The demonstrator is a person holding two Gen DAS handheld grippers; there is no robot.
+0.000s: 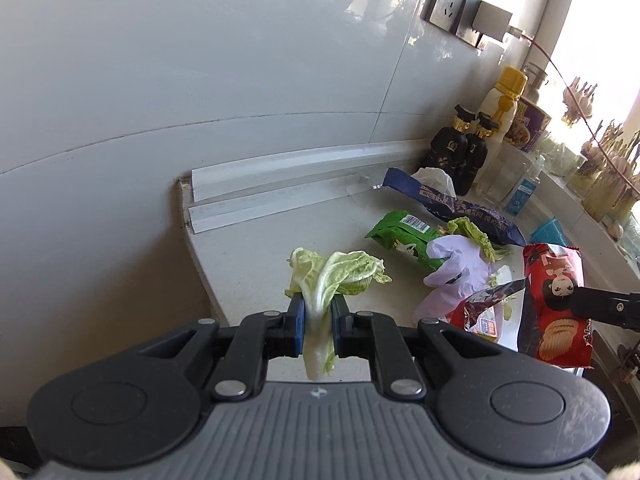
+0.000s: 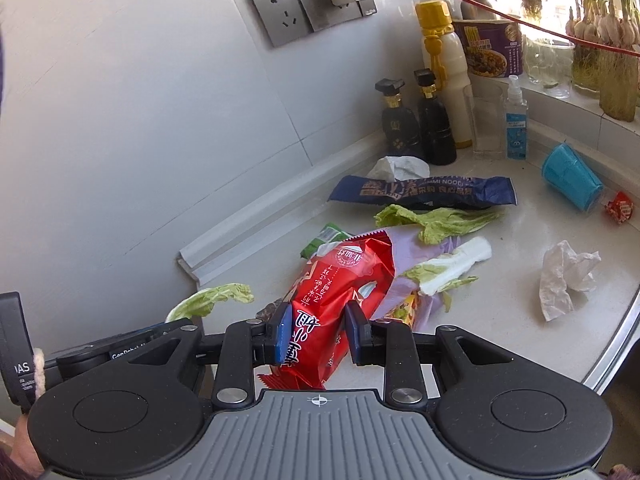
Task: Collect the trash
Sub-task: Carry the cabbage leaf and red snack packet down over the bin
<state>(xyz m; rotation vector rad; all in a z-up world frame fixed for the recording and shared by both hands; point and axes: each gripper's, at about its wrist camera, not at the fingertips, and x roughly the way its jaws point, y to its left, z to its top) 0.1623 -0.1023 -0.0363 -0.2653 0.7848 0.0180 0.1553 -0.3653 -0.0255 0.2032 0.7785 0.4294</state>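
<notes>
Pinching limp cabbage leaf (image 1: 320, 280) — left hand-held gripper (image 1: 318, 312); right (image 2: 316, 322) — glossy red wrapper (image 2: 332, 300).

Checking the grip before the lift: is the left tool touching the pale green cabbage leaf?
Touching: the left wrist view shows the left tool clamped on the cabbage leaf's white stem.

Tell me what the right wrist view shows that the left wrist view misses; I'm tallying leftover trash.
Only the right wrist view: a crumpled tissue and a small red wrapper.

Only the left wrist view: the left tool shut on a cabbage leaf, and much of the green packet.

Both: the red snack bag in the right tool, the dark blue noodle wrapper, and the purple glove.
</notes>
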